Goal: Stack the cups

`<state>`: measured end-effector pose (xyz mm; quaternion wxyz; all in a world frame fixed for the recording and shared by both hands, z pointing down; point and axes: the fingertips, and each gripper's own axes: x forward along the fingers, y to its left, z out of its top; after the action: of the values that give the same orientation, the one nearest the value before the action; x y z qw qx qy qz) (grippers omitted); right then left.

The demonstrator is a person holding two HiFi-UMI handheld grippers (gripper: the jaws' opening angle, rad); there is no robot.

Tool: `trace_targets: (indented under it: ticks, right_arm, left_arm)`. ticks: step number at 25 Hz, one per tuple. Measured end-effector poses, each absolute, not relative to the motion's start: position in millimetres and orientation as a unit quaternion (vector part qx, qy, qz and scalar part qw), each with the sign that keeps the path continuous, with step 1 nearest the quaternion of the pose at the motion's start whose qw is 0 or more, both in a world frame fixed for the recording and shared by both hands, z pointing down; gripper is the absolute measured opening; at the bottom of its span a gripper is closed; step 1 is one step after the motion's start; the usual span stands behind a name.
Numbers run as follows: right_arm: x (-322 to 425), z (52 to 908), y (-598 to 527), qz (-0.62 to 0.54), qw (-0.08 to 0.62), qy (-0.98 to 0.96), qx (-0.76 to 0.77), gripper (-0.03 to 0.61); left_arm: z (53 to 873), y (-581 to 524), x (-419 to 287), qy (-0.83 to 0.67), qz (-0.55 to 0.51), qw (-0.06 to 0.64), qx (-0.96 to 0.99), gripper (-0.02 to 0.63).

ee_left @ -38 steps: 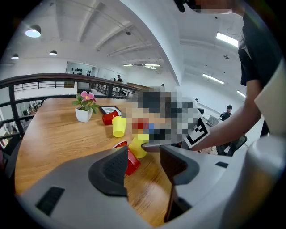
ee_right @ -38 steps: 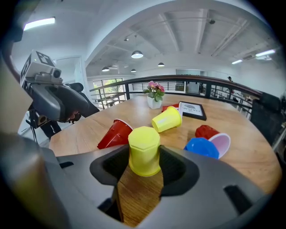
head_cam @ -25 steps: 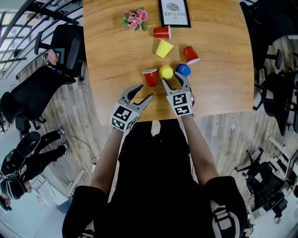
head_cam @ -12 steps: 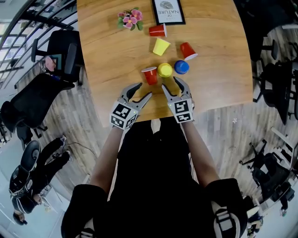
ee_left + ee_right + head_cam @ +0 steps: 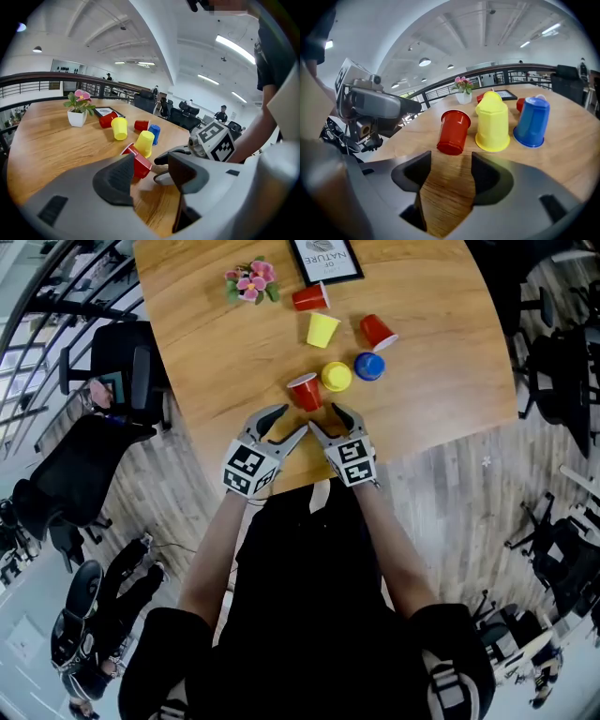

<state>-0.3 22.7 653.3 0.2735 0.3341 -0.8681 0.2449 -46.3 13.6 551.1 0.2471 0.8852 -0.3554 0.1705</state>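
Our right gripper has pulled back from the yellow cup, where its tips stood a second ago, and now sits nearer the table's front edge, close beside the left gripper. Its jaws have just been opening and stand wide apart with only bare wood between them. We see the left gripper much where it was, its jaws also spread and holding nothing; the nearest red cup lies just beyond its tips.

Nothing is stacked. That red cup, the upturned yellow cup and the upturned blue cup keep their row as before. Farther back, a second yellow cup and two more red cups lie on their sides, near the potted flower and the framed print.
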Motion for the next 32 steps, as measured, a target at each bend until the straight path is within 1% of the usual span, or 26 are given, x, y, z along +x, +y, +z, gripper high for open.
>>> trace_targets:
  ticks: [5, 12, 22, 29, 32]
  right_arm:
    - [-18, 647, 15, 0.246, 0.266, -0.864, 0.350, 0.282]
    - [-24, 653, 4, 0.250, 0.271, -0.854, 0.368, 0.282]
    - [-24, 654, 2, 0.242, 0.275, -0.855, 0.366, 0.232]
    - [-21, 644, 8, 0.205, 0.294, -0.868, 0.344, 0.229]
    - [-22, 636, 11, 0.197, 0.283, -0.882, 0.320, 0.229]
  left_arm:
    - [555, 13, -55, -0.346, 0.174, 0.246, 0.888, 0.239]
    - [555, 10, -56, -0.338, 0.175, 0.246, 0.891, 0.239]
    - [561, 5, -54, -0.328, 0.181, 0.243, 0.895, 0.239]
    - [564, -7, -48, -0.325, 0.180, 0.238, 0.897, 0.239]
    - [566, -6, -44, -0.321, 0.182, 0.242, 0.897, 0.239]
